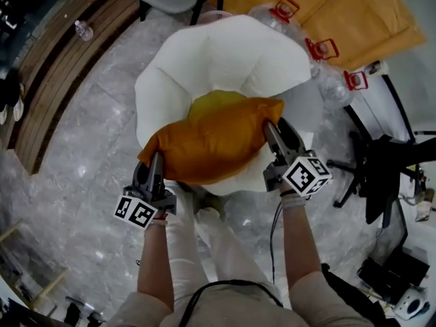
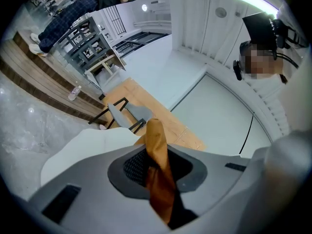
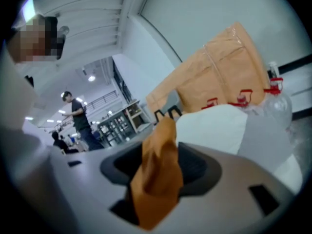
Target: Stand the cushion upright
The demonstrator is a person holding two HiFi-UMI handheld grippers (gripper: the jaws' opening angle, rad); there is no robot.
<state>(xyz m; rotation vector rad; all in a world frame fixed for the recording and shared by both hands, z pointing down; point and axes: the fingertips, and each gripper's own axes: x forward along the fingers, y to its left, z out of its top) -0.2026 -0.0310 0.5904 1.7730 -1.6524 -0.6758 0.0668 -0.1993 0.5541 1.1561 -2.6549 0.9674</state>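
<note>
The orange cushion (image 1: 214, 142) at frame centre is likely soft and light, best held by its corners: the left gripper (image 1: 157, 161) pinches one, while the right gripper (image 1: 276, 131) seemingly stands open around another.

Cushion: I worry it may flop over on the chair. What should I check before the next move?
1. Left tool pinches a corner of the cushion: ok.
2. Right tool grips the other corner: not ok; its jaws stand apart, with the fabric loose between them.
3. Cushion is over the seat of the white chair: ok.
4. Cushion rests against the chair back: cannot tell.
5. Bottles beside the chair are clear of the cushion: ok.
</note>
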